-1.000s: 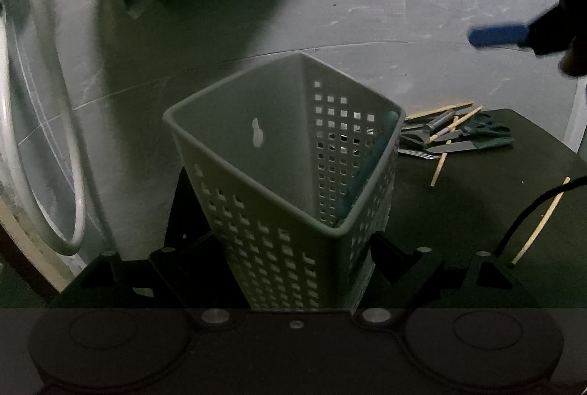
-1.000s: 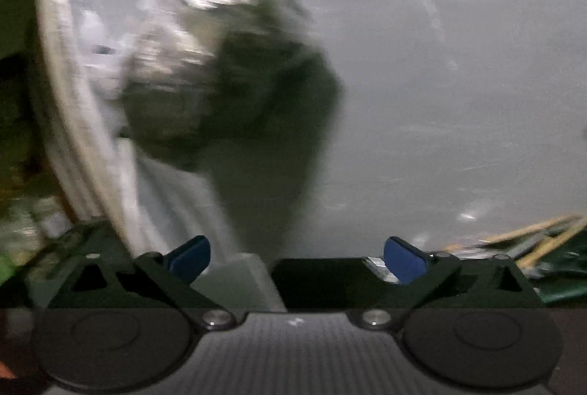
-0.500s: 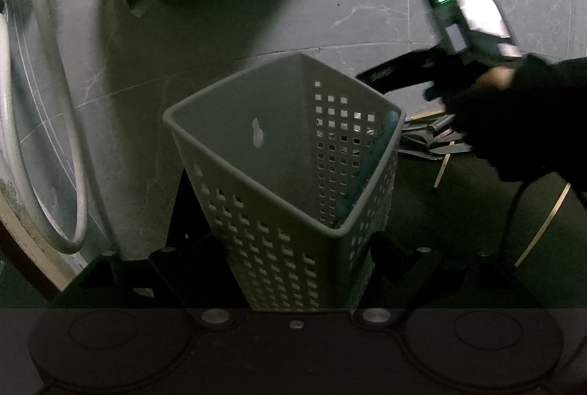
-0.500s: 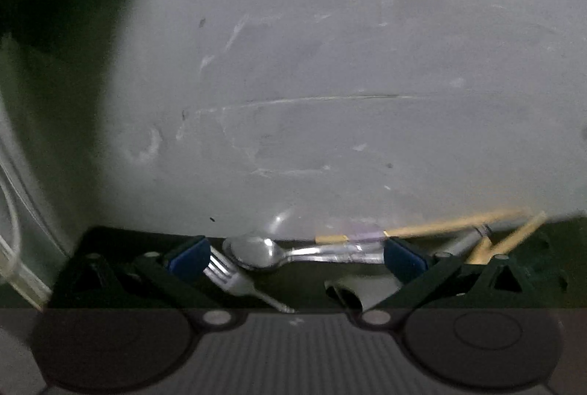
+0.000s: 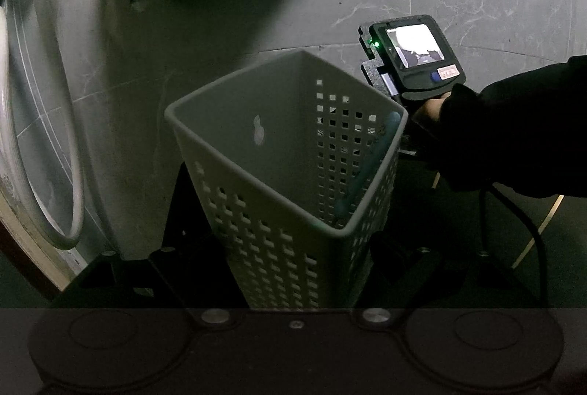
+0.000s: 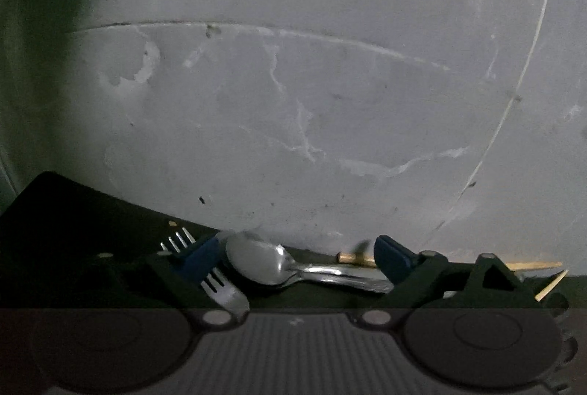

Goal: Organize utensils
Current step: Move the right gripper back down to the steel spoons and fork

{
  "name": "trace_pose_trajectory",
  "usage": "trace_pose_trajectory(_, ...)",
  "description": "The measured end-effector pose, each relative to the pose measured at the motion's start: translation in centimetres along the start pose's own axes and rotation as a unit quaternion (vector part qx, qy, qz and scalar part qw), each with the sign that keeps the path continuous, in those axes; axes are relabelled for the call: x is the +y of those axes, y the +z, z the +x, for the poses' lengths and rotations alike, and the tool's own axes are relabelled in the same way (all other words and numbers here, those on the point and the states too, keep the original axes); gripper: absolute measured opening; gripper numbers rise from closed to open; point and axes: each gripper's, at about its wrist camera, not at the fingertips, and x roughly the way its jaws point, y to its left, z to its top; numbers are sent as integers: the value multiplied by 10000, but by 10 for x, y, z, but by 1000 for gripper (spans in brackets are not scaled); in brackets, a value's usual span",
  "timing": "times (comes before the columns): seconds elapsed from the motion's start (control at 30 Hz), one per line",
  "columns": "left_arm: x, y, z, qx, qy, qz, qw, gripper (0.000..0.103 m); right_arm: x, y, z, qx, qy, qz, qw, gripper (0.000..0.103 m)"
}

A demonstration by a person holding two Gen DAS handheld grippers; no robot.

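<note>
The left hand-held gripper (image 5: 293, 241) is matte black: angular finger arms, two silver screw heads at six o'clock, and two round embossed discs on its body. The right hand-held gripper (image 6: 295, 257) has the same black frame, but with blue pads (image 6: 394, 261) and a ribbed grey panel between its discs. From the left wrist view, its back carries a lit screen (image 5: 416, 44) (green lamp at its nine o'clock, small blue button below). A black sleeve (image 5: 513, 127) covers the arm, bare skin (image 5: 431, 107) showing at the cuff; a black cable (image 5: 528, 229) trails toward five o'clock.
</note>
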Motion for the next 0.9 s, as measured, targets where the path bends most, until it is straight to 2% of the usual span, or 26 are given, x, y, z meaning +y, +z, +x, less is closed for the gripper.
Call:
trace_pose_trajectory(0.23,-1,0,0,-1,9,-1,10000,89,-15,-9,9,98,467,266,9985,80)
trace_pose_trajectory(0.33,-1,0,0,-2,9,-2,10000,89,-25,-14,8,127,781,503,9956,79)
trace_pose_trajectory(0.5,-1,0,0,-5,9,0,10000,89,-26,-15,5,241,1224,143,9921,78)
trace_pose_trajectory(0.67,-1,-1,0,-7,7,5,10000,89,-27,-16,-1,259,1388,-301,9895,62)
trace_pose_trajectory(0.73,-1,0,0,-1,11,8,10000,89,-26,-16,-1,185,1380,-488,9891,64)
trace_pose_trajectory(0.83,-1,0,0,1,18,21,10000,89,-26,-14,1,219,1493,-648,9864,73)
trace_pose_trajectory(0.9,-1,0,-1,1,20,22,10000,89,-29,-10,5,268,1575,-746,9843,74)
